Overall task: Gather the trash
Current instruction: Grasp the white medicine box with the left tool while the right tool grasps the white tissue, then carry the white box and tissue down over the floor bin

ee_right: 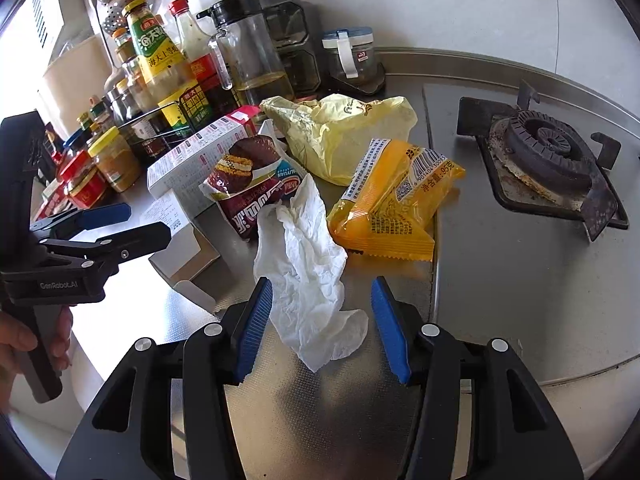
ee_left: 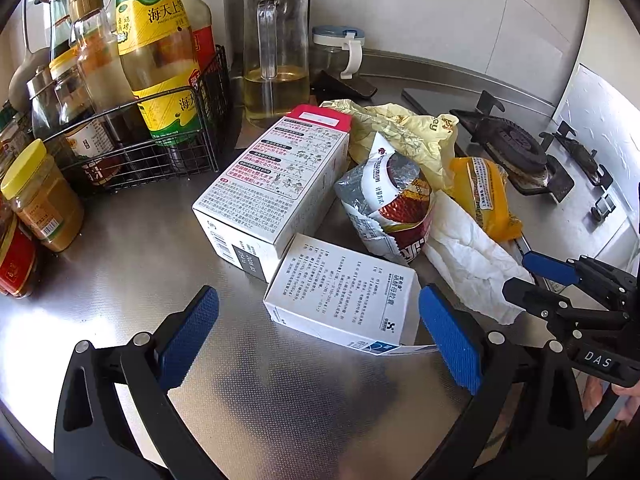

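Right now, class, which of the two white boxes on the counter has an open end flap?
The smaller box, nearest the left gripper. Its end flap hangs open; the longer box with the pink end is closed.

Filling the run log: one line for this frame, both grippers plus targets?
left gripper: open, straddling small white cardboard box | right gripper: open, crumpled white tissue between pads, ungripped | steel countertop: trash uncollected

wire rack (ee_left: 132,152) of sauce bottles | oil jug (ee_left: 276,52) | gas burner (ee_right: 548,152)
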Demonstrator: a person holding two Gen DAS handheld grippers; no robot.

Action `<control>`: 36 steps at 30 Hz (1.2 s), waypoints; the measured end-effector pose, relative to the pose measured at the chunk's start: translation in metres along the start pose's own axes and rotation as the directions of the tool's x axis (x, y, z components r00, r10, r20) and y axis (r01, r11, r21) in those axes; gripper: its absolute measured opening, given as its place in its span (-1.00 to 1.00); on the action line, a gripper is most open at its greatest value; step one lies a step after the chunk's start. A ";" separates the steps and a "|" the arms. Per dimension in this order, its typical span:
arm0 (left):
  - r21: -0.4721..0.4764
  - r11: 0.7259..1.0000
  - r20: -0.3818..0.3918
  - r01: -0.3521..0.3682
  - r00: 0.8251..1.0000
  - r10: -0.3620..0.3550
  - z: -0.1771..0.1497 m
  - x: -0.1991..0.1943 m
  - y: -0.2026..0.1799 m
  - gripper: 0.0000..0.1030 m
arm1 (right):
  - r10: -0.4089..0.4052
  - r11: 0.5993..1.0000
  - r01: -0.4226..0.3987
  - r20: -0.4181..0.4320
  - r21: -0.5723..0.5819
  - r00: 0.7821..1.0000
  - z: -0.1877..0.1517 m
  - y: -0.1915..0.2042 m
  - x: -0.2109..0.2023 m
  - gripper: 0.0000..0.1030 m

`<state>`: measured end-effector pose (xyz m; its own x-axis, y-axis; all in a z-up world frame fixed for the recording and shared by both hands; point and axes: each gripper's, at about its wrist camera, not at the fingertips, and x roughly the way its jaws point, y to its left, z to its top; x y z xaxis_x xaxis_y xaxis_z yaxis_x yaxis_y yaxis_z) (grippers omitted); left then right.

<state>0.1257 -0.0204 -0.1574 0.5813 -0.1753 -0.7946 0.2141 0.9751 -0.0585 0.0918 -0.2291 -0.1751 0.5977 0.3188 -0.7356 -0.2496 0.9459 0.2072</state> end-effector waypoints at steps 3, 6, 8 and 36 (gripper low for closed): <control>0.013 1.000 -0.007 0.017 1.000 -0.017 -0.002 0.005 0.002 0.84 | -0.001 1.000 0.002 -0.012 0.002 1.000 0.000 0.001 0.006 -0.01; 0.041 0.998 -0.010 0.037 0.999 -0.037 -0.003 0.009 -0.002 0.84 | -0.006 1.000 0.006 -0.028 -0.002 1.000 -0.001 0.002 0.011 -0.18; 0.067 0.997 -0.019 0.045 0.999 -0.044 -0.004 0.013 -0.007 0.84 | -0.010 1.000 0.010 -0.043 -0.008 0.999 -0.003 0.003 0.015 -0.33; 0.003 0.995 0.045 0.103 0.994 -0.103 -0.055 -0.080 -0.020 0.38 | 0.046 0.999 -0.044 0.046 -0.031 0.998 -0.046 0.031 -0.083 -0.81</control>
<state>0.0310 -0.0185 -0.1258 0.5906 -0.2807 -0.7565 0.2755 0.9513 -0.1379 -0.0007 -0.2291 -0.1372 0.6203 0.3643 -0.6946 -0.2997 0.9285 0.2193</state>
